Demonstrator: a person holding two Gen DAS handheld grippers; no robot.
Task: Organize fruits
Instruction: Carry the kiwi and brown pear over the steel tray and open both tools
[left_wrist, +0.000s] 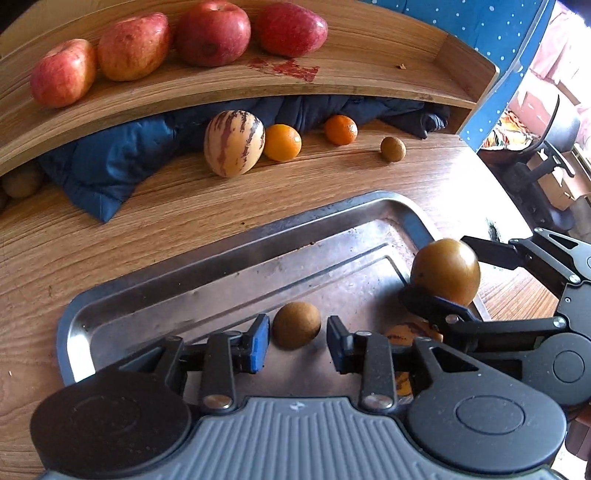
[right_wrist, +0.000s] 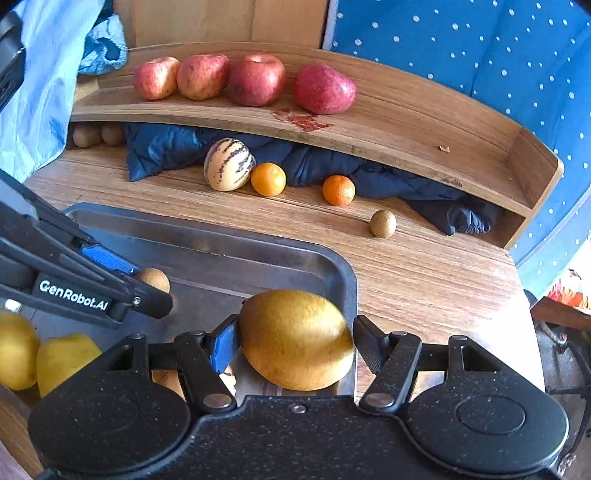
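Right wrist view: your right gripper (right_wrist: 293, 341) pinches a pear (right_wrist: 295, 338) above the tray (right_wrist: 343, 273) rim; released here, it may roll off. Left gripper (left_wrist: 295, 338) gapes around a small brown fruit (left_wrist: 296, 325).

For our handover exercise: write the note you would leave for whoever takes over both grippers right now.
Left gripper: open around a small brown fruit in the metal tray.
Right gripper: shut on a yellow-brown pear over the tray's right edge.
In the tray: two yellow fruits.
On the table: striped melon, two oranges, another small brown fruit.
Four apples on the shelf.
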